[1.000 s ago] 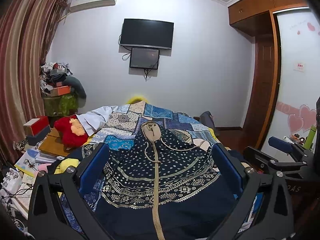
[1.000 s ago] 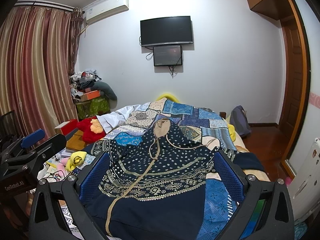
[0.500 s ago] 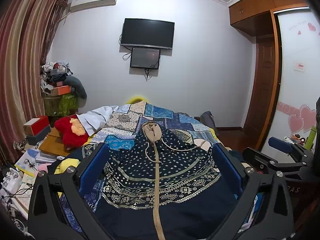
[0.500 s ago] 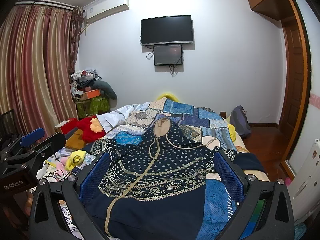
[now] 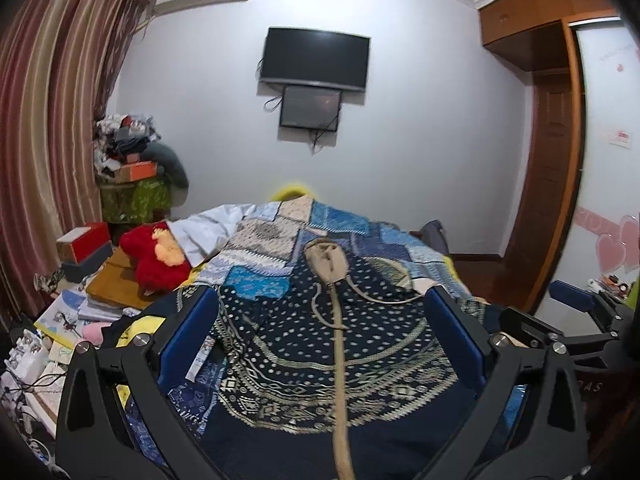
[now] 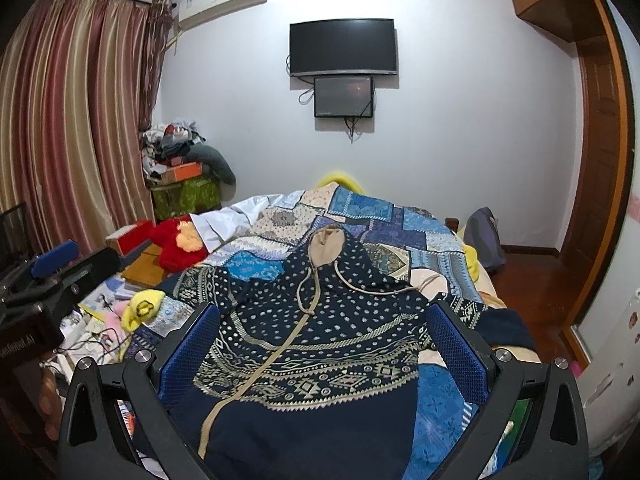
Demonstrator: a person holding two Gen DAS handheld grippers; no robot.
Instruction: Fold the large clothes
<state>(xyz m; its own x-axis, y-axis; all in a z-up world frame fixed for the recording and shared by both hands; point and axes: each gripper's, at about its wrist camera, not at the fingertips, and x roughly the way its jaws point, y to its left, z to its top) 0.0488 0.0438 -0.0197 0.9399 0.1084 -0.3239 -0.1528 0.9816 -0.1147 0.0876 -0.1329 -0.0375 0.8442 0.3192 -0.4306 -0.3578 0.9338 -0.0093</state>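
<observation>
A dark navy hooded jacket (image 5: pixel 320 340) with white dots, beige pattern bands, a beige zip line and a beige-lined hood lies spread flat on the patchwork bed; it also shows in the right wrist view (image 6: pixel 316 344). My left gripper (image 5: pixel 320 320) hovers over its lower part, open and empty. My right gripper (image 6: pixel 320 328) hovers beside it, open and empty. The right gripper also shows at the right edge of the left wrist view (image 5: pixel 572 320), and the left gripper at the left edge of the right wrist view (image 6: pixel 52 272).
A blue patchwork quilt (image 6: pixel 400 224) covers the bed. A red plush toy (image 5: pixel 156 256), boxes and books lie at the bed's left. A cluttered stand (image 6: pixel 180 176) and curtains (image 6: pixel 72 120) are far left. A TV (image 6: pixel 344 52) hangs on the far wall. A wooden door (image 6: pixel 600 140) is at the right.
</observation>
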